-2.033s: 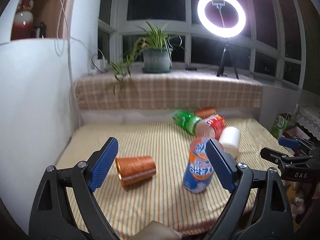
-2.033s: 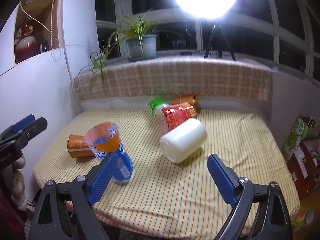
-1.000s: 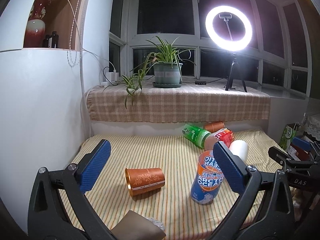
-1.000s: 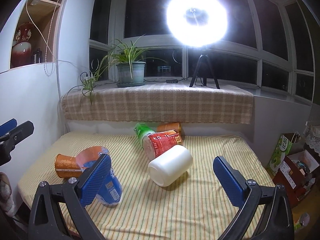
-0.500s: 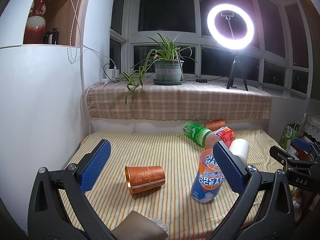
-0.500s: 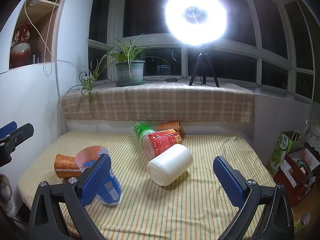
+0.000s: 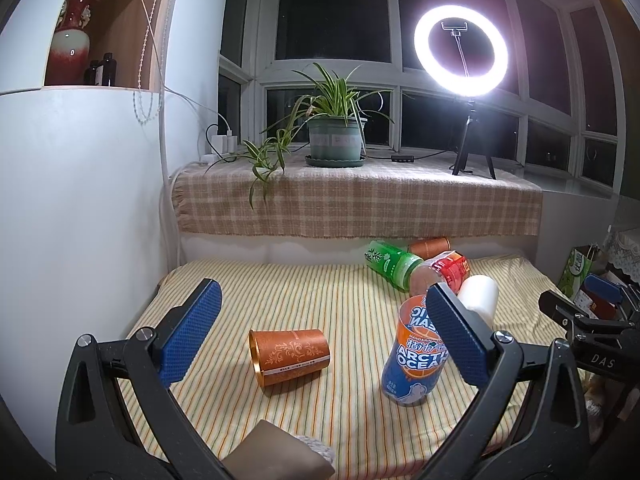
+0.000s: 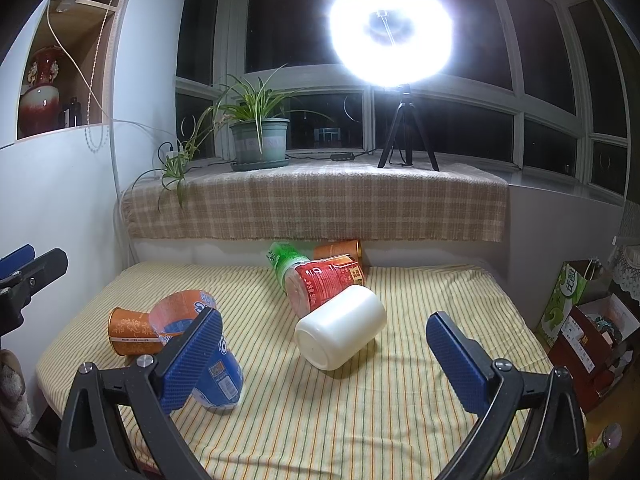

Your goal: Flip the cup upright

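1. Blue pads line the left gripper (image 7: 320,332), seen in the left wrist view with its jaws spread wide and nothing between them, held above the near edge of the bench (image 7: 340,292), which wears a yellow striped cloth. A copper cup (image 7: 289,355) lies on its side near the left front part of the bench, its open mouth turned left. To its right a blue and orange cup (image 7: 412,360) stands upright, partly hidden behind the right pad. Behind that one a white cup (image 7: 478,298) lies on its side, and farther back, near the rear edge, a green bottle (image 7: 386,263), a red can (image 7: 450,268) and a second copper cup (image 7: 430,247) lie together in a cluster. The right gripper (image 7: 588,320) shows at the right edge, off the bench; from here I cannot tell how its jaws stand.

2. From the right wrist view, the right gripper (image 8: 324,354) is also wide open and empty, over the near edge of the bench (image 8: 420,380). The white cup (image 8: 340,332) lies on its side at mid-bench, base toward the camera, touching the red can (image 8: 324,280) behind it. The blue and orange cup (image 8: 192,320) stands near the left front corner, partly behind the left pad, with the copper cup (image 8: 128,334) on its side just beyond it. The green bottle (image 8: 286,258) and second copper cup (image 8: 340,250) rest at the rear edge. A plant (image 8: 260,140) and a ring light (image 8: 390,32) stand on the sill.
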Available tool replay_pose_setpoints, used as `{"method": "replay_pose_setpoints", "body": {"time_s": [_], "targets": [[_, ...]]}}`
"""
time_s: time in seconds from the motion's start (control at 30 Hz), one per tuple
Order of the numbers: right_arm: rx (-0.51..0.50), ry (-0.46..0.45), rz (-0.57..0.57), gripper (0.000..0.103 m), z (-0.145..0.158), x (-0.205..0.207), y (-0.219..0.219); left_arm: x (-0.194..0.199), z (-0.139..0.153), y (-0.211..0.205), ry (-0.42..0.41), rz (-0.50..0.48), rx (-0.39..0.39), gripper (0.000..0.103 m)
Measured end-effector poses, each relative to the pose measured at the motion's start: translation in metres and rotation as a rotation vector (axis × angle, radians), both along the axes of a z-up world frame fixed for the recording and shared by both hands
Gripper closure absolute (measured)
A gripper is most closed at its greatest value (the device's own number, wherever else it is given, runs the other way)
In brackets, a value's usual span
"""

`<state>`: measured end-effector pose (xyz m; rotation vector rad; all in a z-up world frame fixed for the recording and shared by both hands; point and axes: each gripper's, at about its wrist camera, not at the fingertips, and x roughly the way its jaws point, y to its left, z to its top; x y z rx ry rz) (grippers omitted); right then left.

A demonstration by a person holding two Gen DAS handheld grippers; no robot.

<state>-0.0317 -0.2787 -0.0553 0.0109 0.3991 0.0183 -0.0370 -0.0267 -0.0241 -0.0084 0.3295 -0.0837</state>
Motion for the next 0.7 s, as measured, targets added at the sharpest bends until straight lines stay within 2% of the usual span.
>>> {"method": "replay_pose_setpoints", "body": {"time_s": [0.7], "targets": [[0.0, 0.013, 0.008, 0.0, -0.0093, -0.0014, 0.0048, -0.0028, -0.0048, 0.0032, -0.005, 0.022, 0.009, 0.0]]}}
